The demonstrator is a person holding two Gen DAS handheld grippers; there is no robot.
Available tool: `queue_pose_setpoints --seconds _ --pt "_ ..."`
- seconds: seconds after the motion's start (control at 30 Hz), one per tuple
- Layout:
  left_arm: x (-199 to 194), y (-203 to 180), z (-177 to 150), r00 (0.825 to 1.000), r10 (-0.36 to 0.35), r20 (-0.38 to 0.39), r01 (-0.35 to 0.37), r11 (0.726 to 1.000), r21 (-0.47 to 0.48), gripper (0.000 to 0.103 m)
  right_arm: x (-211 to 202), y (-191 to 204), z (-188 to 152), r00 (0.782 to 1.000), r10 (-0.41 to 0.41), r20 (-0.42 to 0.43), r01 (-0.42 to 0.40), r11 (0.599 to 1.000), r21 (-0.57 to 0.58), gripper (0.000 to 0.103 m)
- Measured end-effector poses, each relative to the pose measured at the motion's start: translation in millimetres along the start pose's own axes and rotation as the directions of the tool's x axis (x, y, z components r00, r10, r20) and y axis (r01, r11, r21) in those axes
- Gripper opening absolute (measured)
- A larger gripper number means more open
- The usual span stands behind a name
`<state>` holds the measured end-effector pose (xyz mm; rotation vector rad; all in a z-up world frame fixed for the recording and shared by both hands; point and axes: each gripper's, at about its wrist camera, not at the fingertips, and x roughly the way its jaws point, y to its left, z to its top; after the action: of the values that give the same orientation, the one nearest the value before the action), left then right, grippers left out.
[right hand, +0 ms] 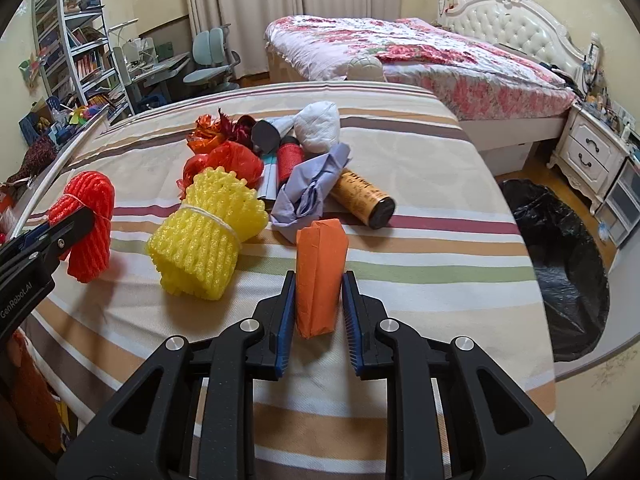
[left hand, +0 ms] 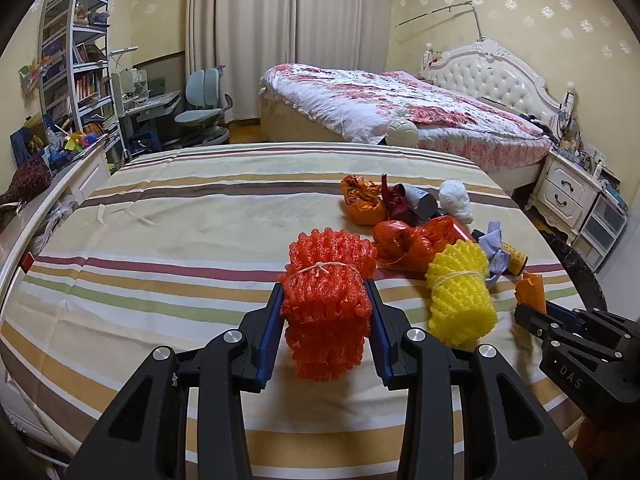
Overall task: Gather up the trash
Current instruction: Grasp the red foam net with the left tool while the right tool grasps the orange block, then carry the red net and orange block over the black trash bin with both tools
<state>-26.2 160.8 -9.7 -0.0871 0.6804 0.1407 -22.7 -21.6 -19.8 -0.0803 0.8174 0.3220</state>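
Note:
My left gripper (left hand: 326,294) is shut on a red foam-net bundle (left hand: 328,276) tied with white string, over the striped bedsheet (left hand: 160,240). The right wrist view shows the same bundle (right hand: 90,200) at the far left in the left gripper (right hand: 86,220). My right gripper (right hand: 319,280) is shut on an orange folded paper packet (right hand: 322,248), which stands upright between its blue pads. A yellow foam-net bundle (right hand: 208,232) lies between the two grippers. Behind it sits a heap of trash: red plastic bags (right hand: 236,160), purple paper (right hand: 312,188), a brown can (right hand: 366,196) and a white wad (right hand: 318,124).
A black bin bag (right hand: 560,256) stands open on the floor to the right of the striped bed. Beyond are a floral-covered bed (right hand: 420,56), a white nightstand (right hand: 588,156), a bookshelf (right hand: 76,52) and a blue desk chair (right hand: 208,60) at the back left.

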Motion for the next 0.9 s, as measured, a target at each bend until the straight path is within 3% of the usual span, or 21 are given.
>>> queue_pose_setpoints --seconds 0.23,0.47,0.67,0.9 --pt "-13.5 -36.2 8.7 0.997 -0.065 0.035 0.063 0.997 0.042 0.039 -28.7 -33.7 3.8 0.996 -0.059 0.071 0.057 0.998 0.037 0.022" --pt "-13.1 -96.7 18.2 0.984 -0.174 0.045 0.169 0.980 0.108 0.039 -45.9 -90.0 7.4 0.980 -0.165 0.110 0.153 0.982 0.111 0.022" --pt "-0.4 -151.2 27.2 0.967 -0.250 0.041 0.241 0.956 0.166 0.039 -45.4 -140.7 6.5 0.968 -0.226 0.109 0.204 0.962 0.183 0.022" --pt "33.1 -209.1 34.3 0.957 -0.289 0.011 0.280 0.934 0.221 0.039 -31.6 -186.7 5.1 0.959 -0.269 0.092 0.242 0.942 0.232 0.022"
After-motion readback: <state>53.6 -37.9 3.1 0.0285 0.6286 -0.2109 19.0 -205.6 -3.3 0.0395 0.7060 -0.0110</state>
